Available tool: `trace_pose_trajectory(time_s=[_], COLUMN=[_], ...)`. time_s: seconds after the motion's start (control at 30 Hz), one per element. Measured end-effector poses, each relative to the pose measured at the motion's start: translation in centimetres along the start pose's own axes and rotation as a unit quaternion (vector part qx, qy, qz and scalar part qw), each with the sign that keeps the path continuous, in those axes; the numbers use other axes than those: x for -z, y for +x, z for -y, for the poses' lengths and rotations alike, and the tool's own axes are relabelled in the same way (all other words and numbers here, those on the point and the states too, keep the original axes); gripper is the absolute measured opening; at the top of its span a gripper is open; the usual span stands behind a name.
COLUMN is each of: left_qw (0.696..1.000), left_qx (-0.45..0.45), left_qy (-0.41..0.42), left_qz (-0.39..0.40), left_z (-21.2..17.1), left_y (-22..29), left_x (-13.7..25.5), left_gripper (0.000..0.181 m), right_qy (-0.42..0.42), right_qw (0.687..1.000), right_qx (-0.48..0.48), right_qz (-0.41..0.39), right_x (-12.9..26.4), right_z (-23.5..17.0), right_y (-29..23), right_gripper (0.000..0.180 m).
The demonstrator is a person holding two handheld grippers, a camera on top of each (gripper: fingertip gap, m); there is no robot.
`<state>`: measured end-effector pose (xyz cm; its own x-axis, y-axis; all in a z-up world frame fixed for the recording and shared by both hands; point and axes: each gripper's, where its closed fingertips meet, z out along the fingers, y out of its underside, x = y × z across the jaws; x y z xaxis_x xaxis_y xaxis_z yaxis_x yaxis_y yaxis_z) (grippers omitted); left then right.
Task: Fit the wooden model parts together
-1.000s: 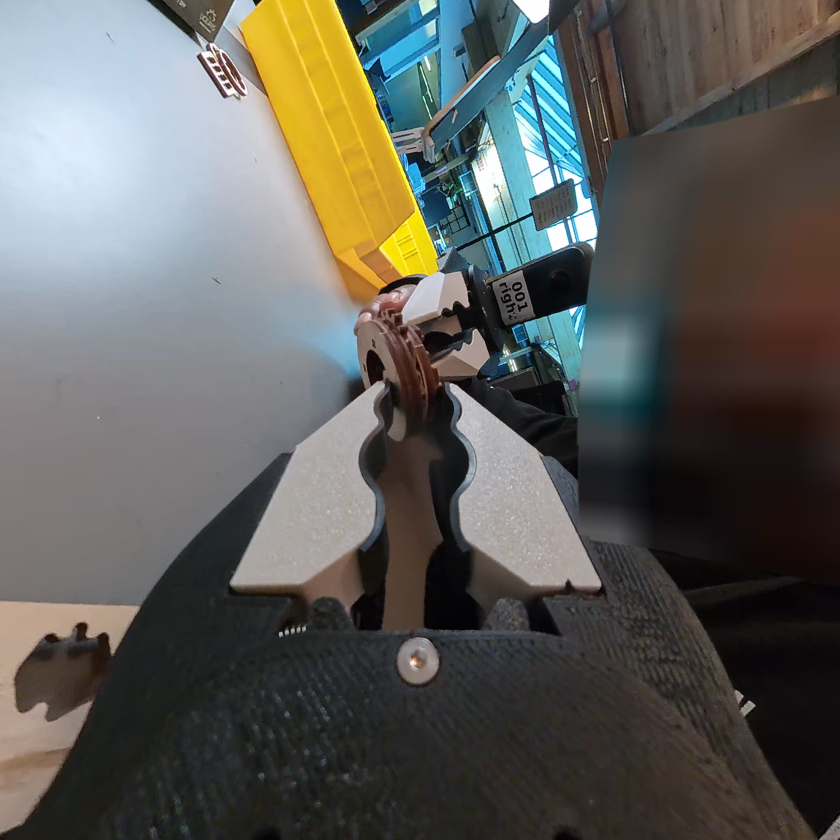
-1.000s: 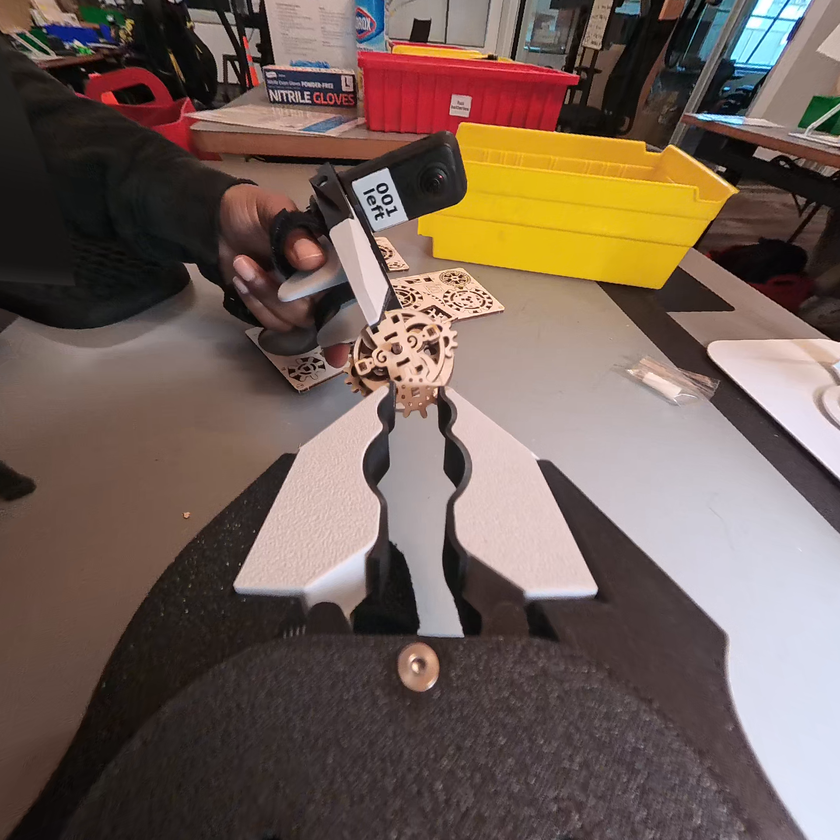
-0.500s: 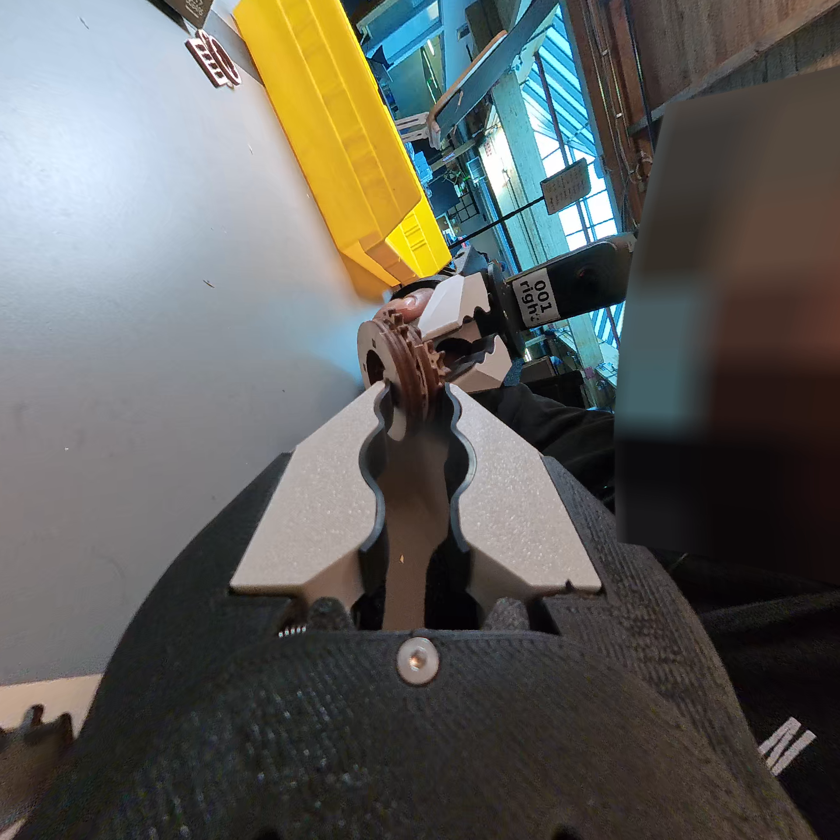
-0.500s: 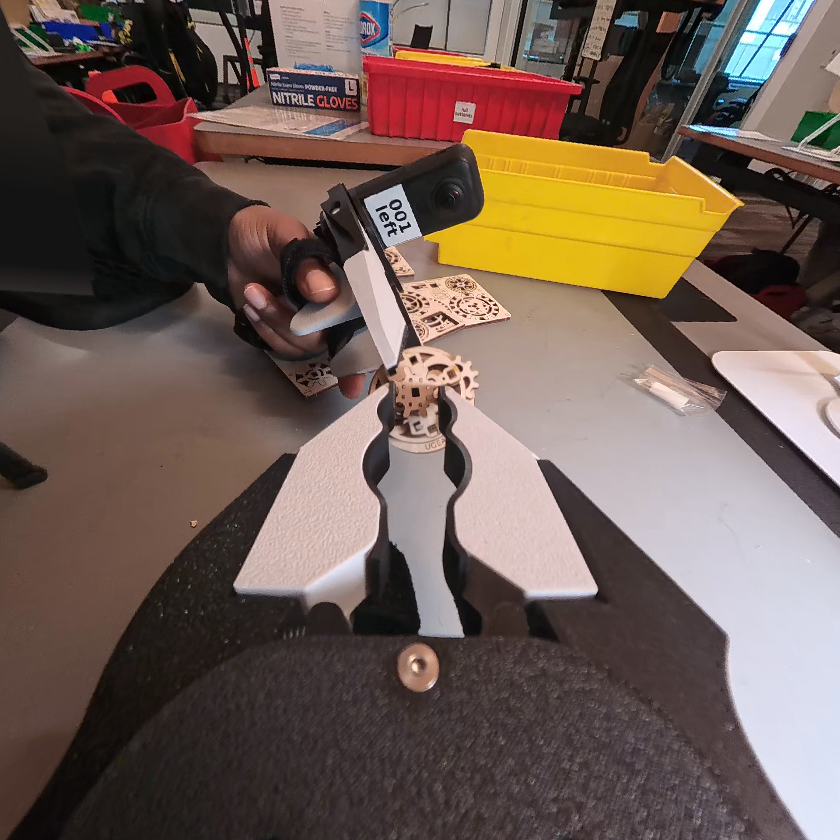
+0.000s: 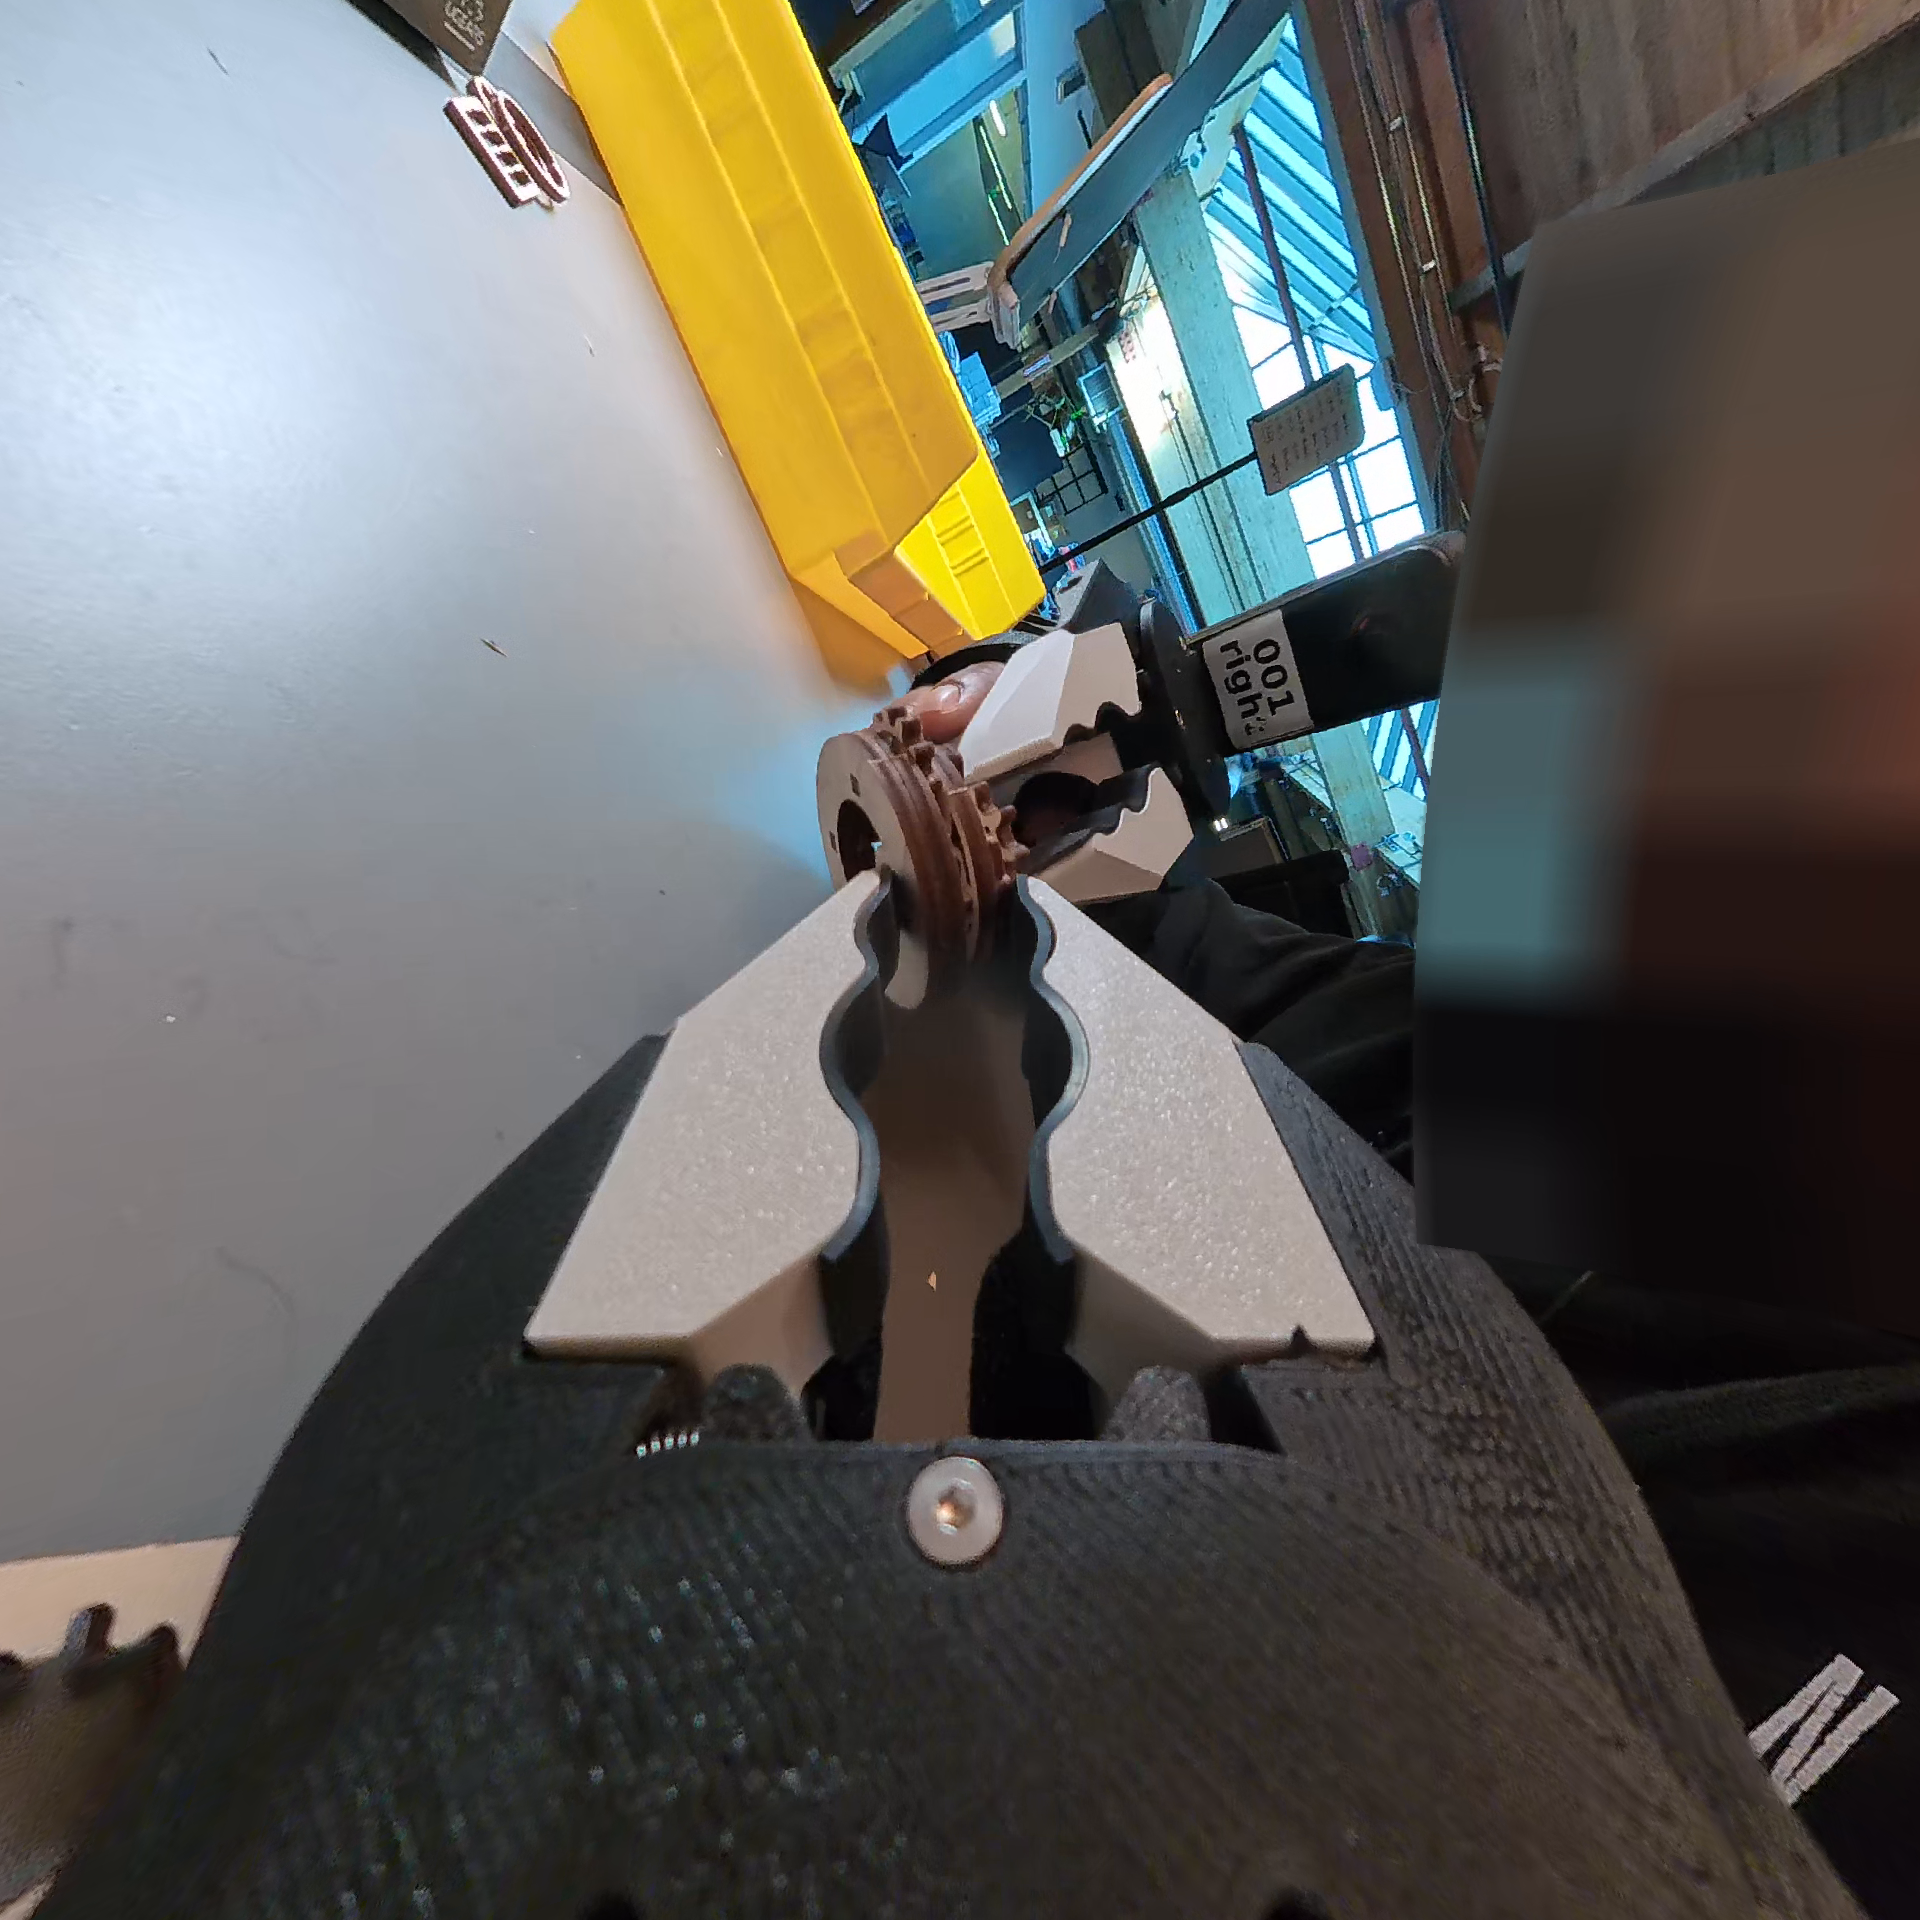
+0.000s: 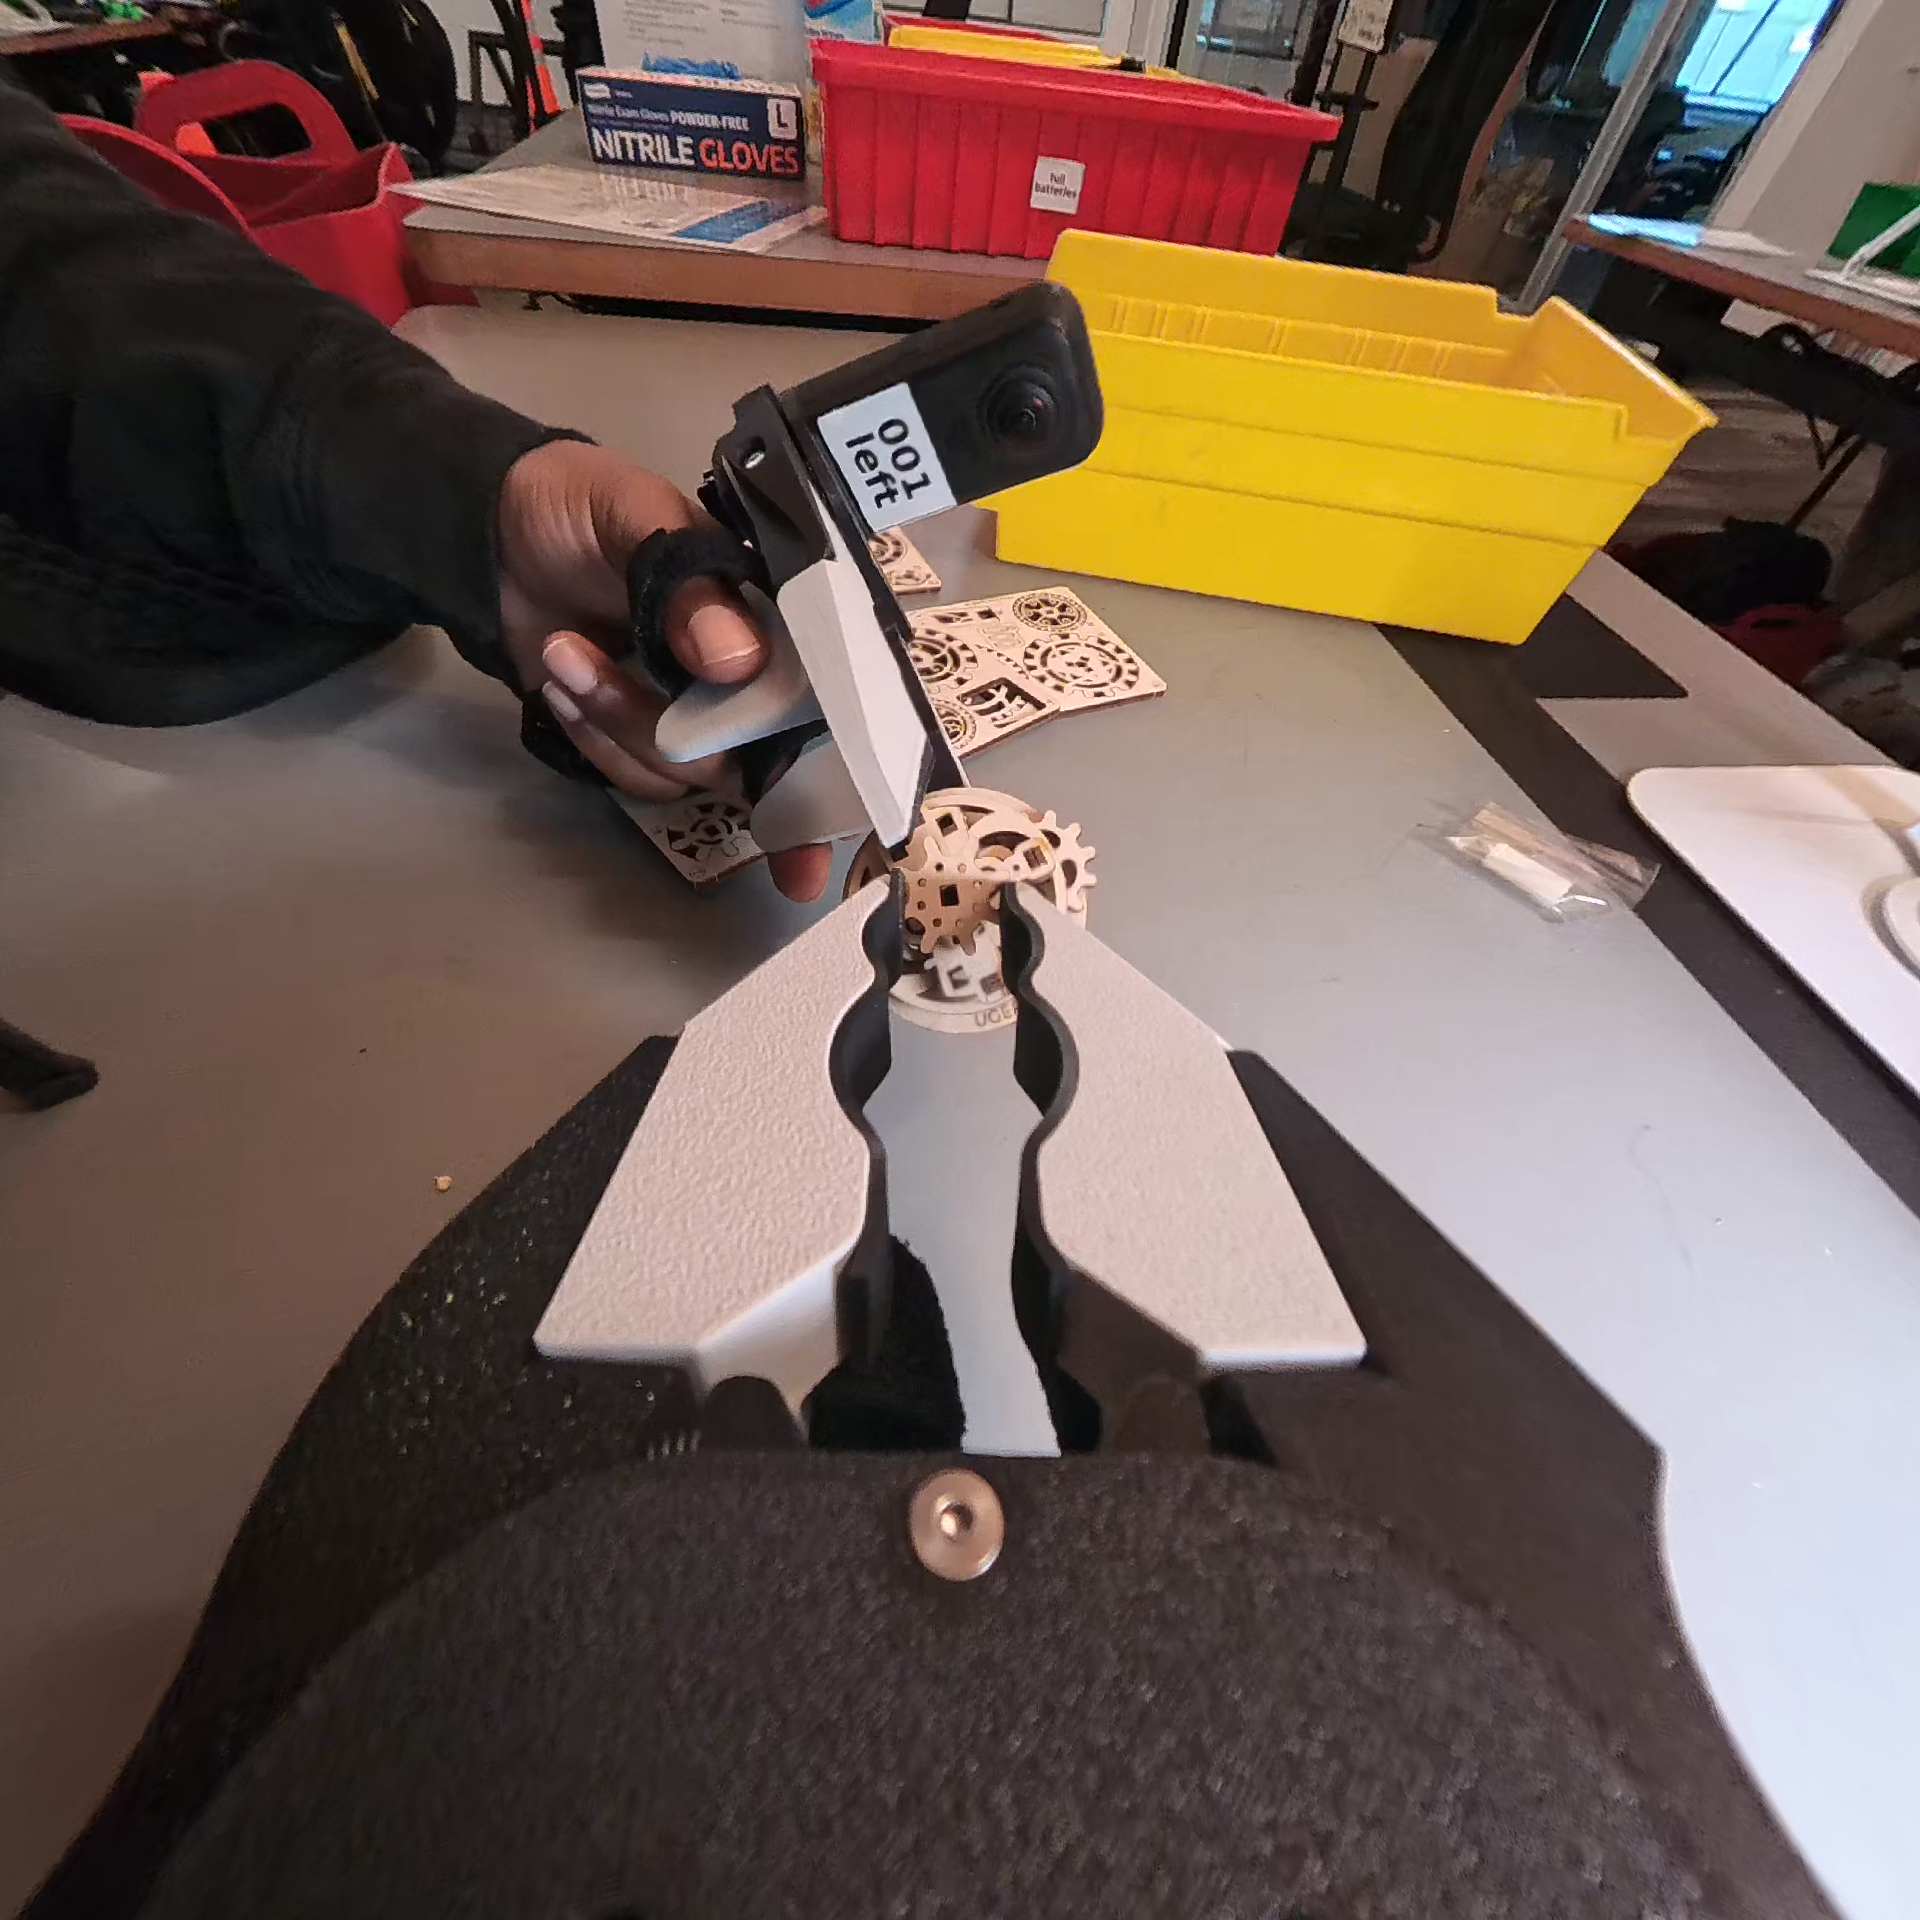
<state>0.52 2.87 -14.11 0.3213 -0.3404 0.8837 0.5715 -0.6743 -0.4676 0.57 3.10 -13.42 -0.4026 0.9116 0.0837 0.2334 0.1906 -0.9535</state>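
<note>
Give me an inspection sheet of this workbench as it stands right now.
Surface: grey table, a crumb near its left side.
Job's things: wooden gear assembly held above the table; cut-out wooden sheets lying flat behind.
Clutter: small plastic bag; white board at right.
Grippers: left gripper shut on the gear assembly; right gripper shut on its small gear.
Cables: nothing seen.
Surroundings: yellow bin, red bin, glove box.

Writing marks two camera stickers (image 6: 883, 462) (image 5: 1257, 691), a glove box (image 6: 691, 140), a red bin (image 6: 935, 177).
</note>
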Motion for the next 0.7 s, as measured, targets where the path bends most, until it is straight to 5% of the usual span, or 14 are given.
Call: trace_pose_trajectory(time_s=[0.7], left_qw=[0.992], left_qx=[0.004], left_qy=[-0.109], left_qz=[0.060], left_z=[-0.6], left_y=[-1.0], left_x=[-0.6], left_gripper=[0.020], right_qy=[-0.019], right_qw=[0.997], right_qx=[0.072], right_qz=[0.027], right_x=[0.0], right_z=[-1.4], right_y=[-0.3], right_gripper=[0.015])
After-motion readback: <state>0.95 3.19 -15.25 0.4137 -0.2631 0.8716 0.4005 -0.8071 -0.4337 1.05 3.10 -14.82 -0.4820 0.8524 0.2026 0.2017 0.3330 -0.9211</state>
